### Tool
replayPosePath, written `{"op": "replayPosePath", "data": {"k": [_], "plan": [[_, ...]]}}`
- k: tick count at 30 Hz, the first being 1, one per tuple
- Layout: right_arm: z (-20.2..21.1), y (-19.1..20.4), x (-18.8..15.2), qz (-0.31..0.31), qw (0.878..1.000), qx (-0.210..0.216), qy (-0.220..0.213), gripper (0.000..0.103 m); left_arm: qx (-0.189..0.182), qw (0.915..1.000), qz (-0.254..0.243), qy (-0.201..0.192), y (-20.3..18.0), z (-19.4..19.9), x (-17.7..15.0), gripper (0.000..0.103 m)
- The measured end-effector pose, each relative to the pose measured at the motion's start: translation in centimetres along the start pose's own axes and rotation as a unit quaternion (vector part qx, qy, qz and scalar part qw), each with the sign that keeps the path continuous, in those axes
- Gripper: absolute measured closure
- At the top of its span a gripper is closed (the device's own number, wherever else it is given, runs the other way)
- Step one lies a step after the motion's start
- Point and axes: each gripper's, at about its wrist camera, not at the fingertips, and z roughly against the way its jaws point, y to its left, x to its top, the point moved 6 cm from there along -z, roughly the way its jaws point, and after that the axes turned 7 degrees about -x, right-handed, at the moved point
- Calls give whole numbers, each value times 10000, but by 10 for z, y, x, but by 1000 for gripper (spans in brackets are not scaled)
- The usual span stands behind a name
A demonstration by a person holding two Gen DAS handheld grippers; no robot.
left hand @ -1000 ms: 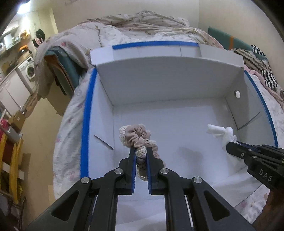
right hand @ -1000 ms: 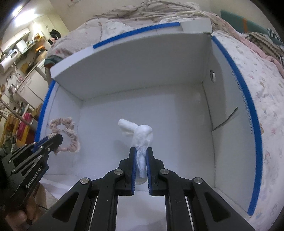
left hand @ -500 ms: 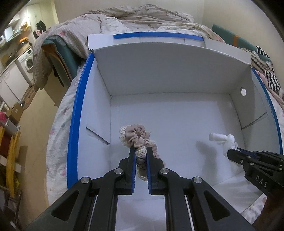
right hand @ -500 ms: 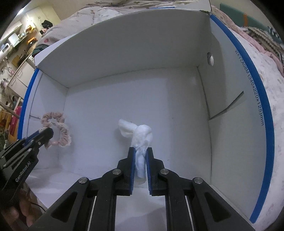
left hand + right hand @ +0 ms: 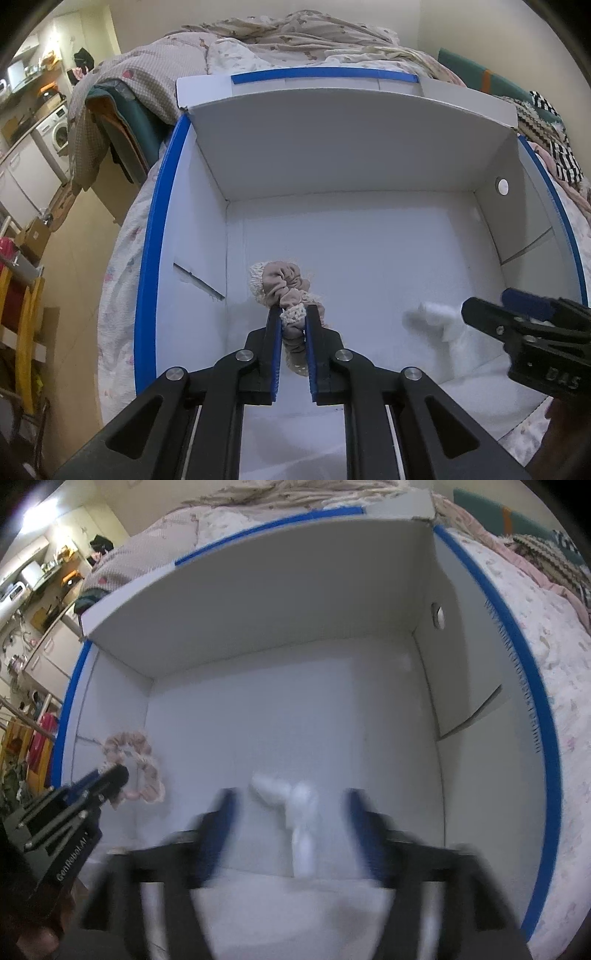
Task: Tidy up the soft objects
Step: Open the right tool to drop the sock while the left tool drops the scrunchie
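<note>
A white cardboard box with blue-taped rims [image 5: 159, 236] [image 5: 532, 686] lies open on a bed. My left gripper [image 5: 292, 314] is shut on a pink-beige scrunchie [image 5: 282, 282] and holds it inside the box near the left wall; it also shows in the right wrist view [image 5: 136, 760]. My right gripper [image 5: 290, 801] is open, its fingers wide apart and blurred, with a white soft cloth item [image 5: 301, 812] free between them inside the box. The white item also shows in the left wrist view [image 5: 436, 317], beside the right gripper [image 5: 517, 306].
The box sits on a floral bedsheet [image 5: 118, 295]. Rumpled quilts [image 5: 295, 40] lie behind the box. A striped and crocheted cloth pile [image 5: 550, 136] is at the far right. A washing machine [image 5: 55, 129] and shelves stand at the far left.
My right gripper has opened and let go of the white item, which now rests free in the box. Both grippers moved lower into the box. My left gripper still holds the scrunchie.
</note>
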Motion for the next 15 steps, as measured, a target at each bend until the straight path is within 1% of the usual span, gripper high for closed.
{"op": "replayPosePath", "data": {"k": [1, 4, 7, 9, 11, 13, 15], "plan": [[3, 0, 2, -10, 10000, 26, -65, 27, 10, 10000, 9, 13, 0, 0, 0, 91], [4, 1, 4, -15, 9997, 253, -58, 27, 41, 10000, -1, 33, 0, 0, 0, 82], [4, 2, 3, -13, 9996, 286, -60, 27, 52, 10000, -9, 11, -1, 3, 1, 76], [3, 3, 3, -16, 9996, 281, -26, 27, 45, 10000, 12, -33, -1, 5, 2, 68], [1, 5, 4, -61, 9994, 328, 9, 27, 56, 9999, 42, -104, 0, 9, 4, 51], [0, 8, 5, -41, 9995, 318, -20, 27, 94, 9998, 53, -187, 1, 13, 5, 46], [3, 9, 6, -40, 9995, 313, -68, 27, 109, 9996, 65, -253, 1, 16, 7, 45]]}}
